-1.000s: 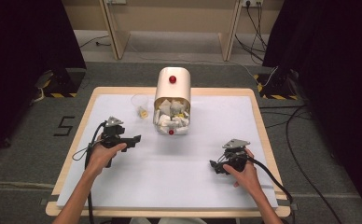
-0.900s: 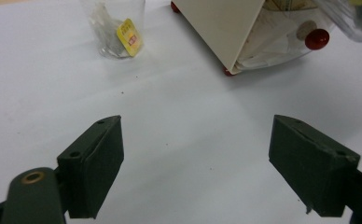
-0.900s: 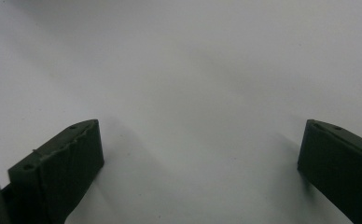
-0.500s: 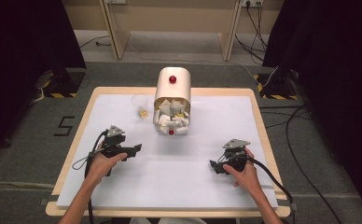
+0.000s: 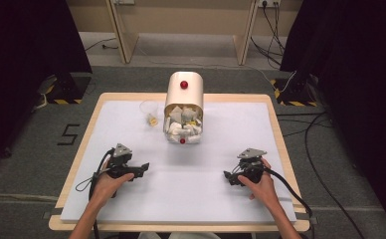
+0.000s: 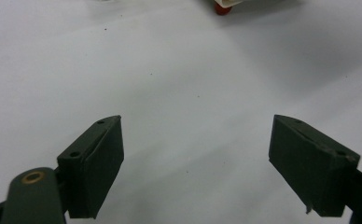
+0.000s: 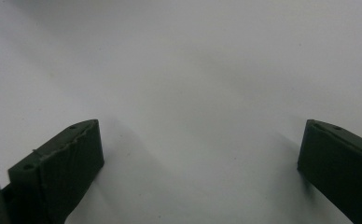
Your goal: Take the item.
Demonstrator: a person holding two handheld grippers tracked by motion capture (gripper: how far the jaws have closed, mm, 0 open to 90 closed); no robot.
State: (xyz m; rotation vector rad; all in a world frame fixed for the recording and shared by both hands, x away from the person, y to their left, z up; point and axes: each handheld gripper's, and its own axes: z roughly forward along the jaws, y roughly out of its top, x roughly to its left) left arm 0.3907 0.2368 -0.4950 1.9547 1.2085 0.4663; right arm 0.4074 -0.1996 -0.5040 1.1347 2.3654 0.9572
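A cream, round-topped container (image 5: 183, 94) with a red knob stands at the back middle of the white table (image 5: 191, 199); its open front shows several white and yellow packets (image 5: 182, 125). A clear cup (image 5: 149, 112) with something yellow inside stands just left of it. My left gripper (image 5: 144, 167) rests low at the left front, open, nothing between its jaws (image 6: 197, 163). My right gripper (image 5: 227, 177) lies at the right front, also open and empty (image 7: 200, 163). The container's red foot (image 6: 222, 9) peeks in at the top of the left gripper view.
The white surface sits on a wooden board (image 5: 275, 124) with raised edges. Cables (image 5: 300, 199) trail from both grippers off the front. Dark curtains and floor cables surround the table.
My left gripper has drawn back toward the front edge, away from the cup. The right gripper has stayed where it was.
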